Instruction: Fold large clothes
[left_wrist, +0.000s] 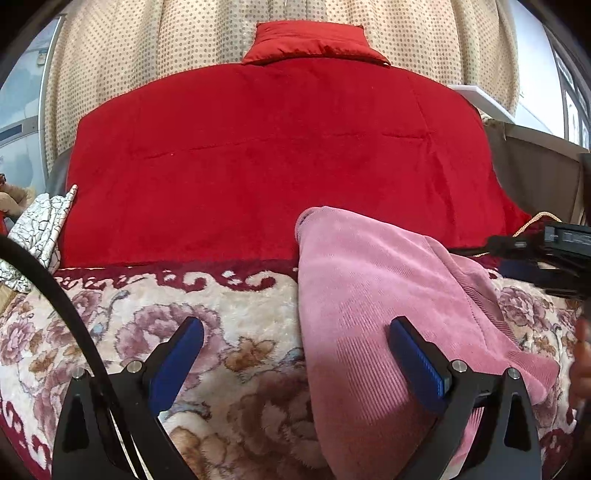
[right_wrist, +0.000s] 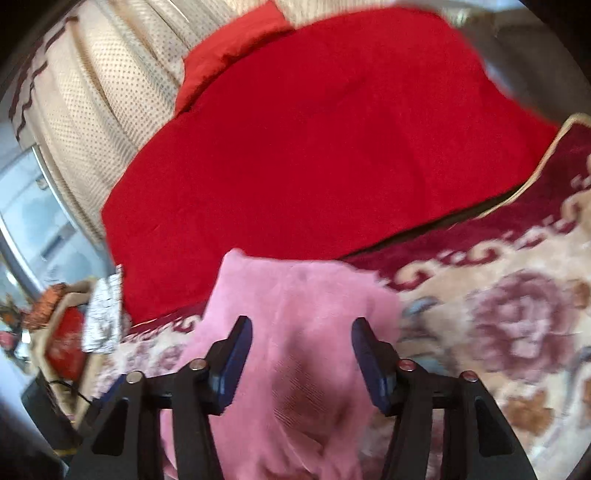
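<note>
My pink garment (left_wrist: 388, 314) lies in a long strip on the floral blanket (left_wrist: 184, 332), its far end reaching onto the red quilt (left_wrist: 277, 166) behind. It looks like a ribbed knit: soft, limp and fairly thick, so I expect it to sag and slide on itself when lifted, with no stiffness to hold a crease.

My left hand-held gripper (left_wrist: 295, 354) is spread wide. One finger sits over the blanket and the other over the pink cloth, and it pinches nothing. My right hand-held gripper (right_wrist: 301, 354) is also spread, both fingers hovering over the garment (right_wrist: 295, 295) with cloth showing in the gap (that view is blurred, so whether the pads touch the fabric I cannot tell).

I would take hold at the edges, not the middle. One pinch goes on the near hem and one on the long side edge, gathering all the layers so the under-layer does not drop away. The plush blanket will likely drag on the knit, so I should lift before carrying it over.
</note>
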